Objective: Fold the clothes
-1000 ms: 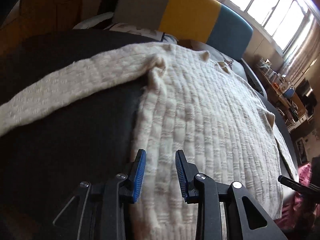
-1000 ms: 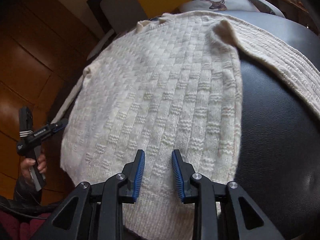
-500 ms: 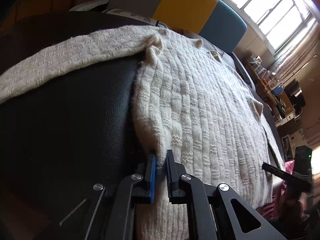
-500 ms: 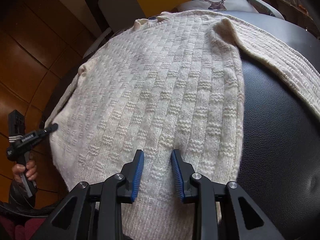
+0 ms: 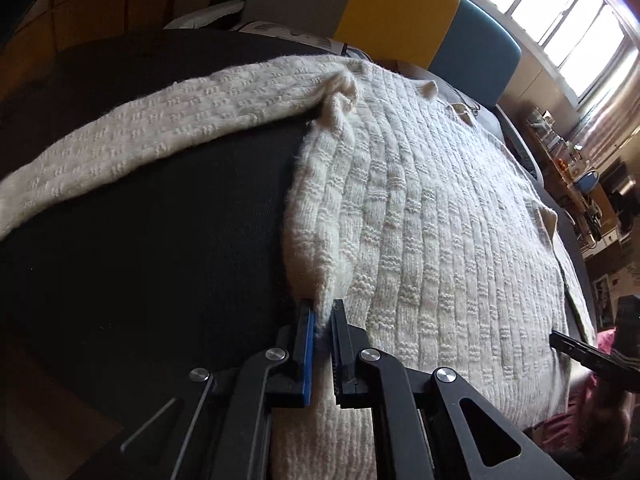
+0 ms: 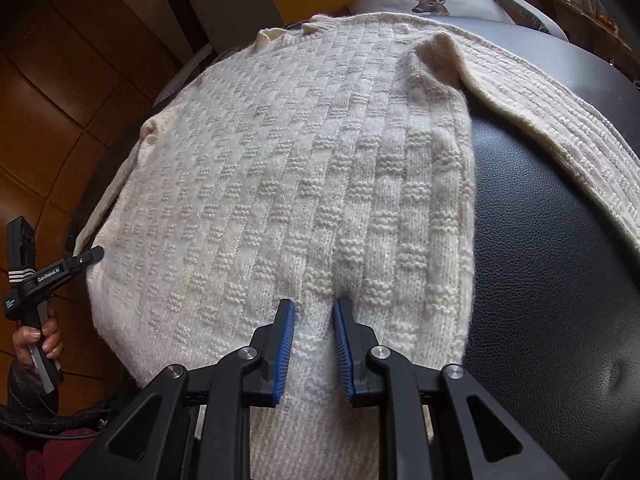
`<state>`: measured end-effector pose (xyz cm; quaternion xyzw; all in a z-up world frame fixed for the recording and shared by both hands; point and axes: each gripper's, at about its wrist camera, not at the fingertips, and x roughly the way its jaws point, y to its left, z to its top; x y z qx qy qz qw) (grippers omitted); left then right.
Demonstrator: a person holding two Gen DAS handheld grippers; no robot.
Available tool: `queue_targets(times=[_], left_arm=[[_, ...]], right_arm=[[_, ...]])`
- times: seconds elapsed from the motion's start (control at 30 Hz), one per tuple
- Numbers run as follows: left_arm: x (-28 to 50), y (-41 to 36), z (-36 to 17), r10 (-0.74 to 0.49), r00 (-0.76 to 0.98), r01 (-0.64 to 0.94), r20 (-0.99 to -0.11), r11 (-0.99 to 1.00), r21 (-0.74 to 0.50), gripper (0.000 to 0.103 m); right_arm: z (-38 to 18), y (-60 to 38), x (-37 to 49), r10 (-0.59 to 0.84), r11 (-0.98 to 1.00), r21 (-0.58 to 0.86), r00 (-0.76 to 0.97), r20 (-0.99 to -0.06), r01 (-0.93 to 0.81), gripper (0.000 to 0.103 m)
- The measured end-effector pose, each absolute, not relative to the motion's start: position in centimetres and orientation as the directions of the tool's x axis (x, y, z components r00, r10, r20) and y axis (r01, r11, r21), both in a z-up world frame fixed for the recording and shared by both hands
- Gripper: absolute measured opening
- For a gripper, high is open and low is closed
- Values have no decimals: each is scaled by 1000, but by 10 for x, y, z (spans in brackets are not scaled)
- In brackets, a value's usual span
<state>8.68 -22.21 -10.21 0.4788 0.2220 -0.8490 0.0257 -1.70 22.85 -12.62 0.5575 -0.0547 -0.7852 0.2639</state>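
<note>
A cream knitted sweater point(image 5: 440, 216) lies flat on a black leather surface point(image 5: 140, 248), one sleeve point(image 5: 160, 128) stretched out to the left. My left gripper point(image 5: 320, 312) is shut on the sweater's side edge near the hem, and the edge is lifted into a ridge. In the right wrist view the same sweater point(image 6: 300, 168) fills the middle, its other sleeve point(image 6: 560, 120) running off right. My right gripper point(image 6: 312, 308) presses on the sweater near the hem with a bunch of knit between its fingers, which stand partly apart.
A grey, yellow and blue backrest point(image 5: 400, 8) stands behind the surface. A deer-print cushion point(image 6: 428, 0) lies beyond the collar. Cluttered shelves point(image 5: 580, 168) sit under the window at right. The other gripper shows at each view's edge, the left one point(image 6: 40, 280) and the right one point(image 5: 592, 356).
My left gripper moved to the sweater's side edge, closed on it and pulled it up into a ridge. My right gripper lowered onto the sweater and narrowed around a bunch of knit.
</note>
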Motion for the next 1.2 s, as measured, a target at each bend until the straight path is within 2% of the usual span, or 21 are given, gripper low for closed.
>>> queue_targets(times=[0.07, 0.13, 0.23, 0.4, 0.63, 0.7, 0.77, 0.9, 0.97, 1.03, 1.1, 1.2], left_arm=[[91, -227, -96, 212, -565, 252, -797, -876, -412, 10], [95, -238, -89, 209, -592, 277, -779, -854, -440, 15], [90, -251, -86, 139, -587, 318, -797, -866, -385, 16], [63, -247, -93, 117, -580, 278, -806, -901, -332, 16], [27, -254, -100, 122, -573, 293, -811, -893, -341, 19], [34, -275, -95, 146, -598, 338, -788, -846, -413, 19], [53, -312, -93, 120, -600, 435, -791, -781, -448, 19], [113, -396, -85, -89, -565, 626, -820, -694, -356, 29], [137, -434, -85, -170, -522, 693, -836, -655, -300, 40], [150, -464, -88, -201, -491, 720, -848, -642, -265, 48], [163, -494, -91, -231, -458, 745, -858, -627, -229, 49], [161, -515, -106, -164, -457, 719, -874, -646, -254, 49]], right_arm=[[-126, 230, -17, -483, -853, 390, -240, -842, 346, 19], [-119, 230, -18, -483, -854, 390, -248, -839, 345, 22], [-95, 215, -27, -504, -837, 375, -291, -813, 398, 28], [-68, 153, -57, -572, -764, 374, -282, -771, 527, 28], [-64, 55, -93, -640, -658, 408, -184, -746, 633, 28], [-64, 31, -103, -676, -619, 460, -133, -725, 637, 28], [-66, 7, -116, -706, -589, 511, -90, -703, 626, 28], [-73, -41, -144, -726, -566, 556, -47, -686, 609, 29], [-75, -60, -159, -723, -574, 559, -50, -689, 599, 29], [-78, -77, -175, -717, -586, 557, -56, -694, 588, 29], [-80, -95, -190, -712, -598, 556, -63, -700, 577, 29], [-82, -111, -203, -691, -617, 531, -77, -719, 581, 29]])
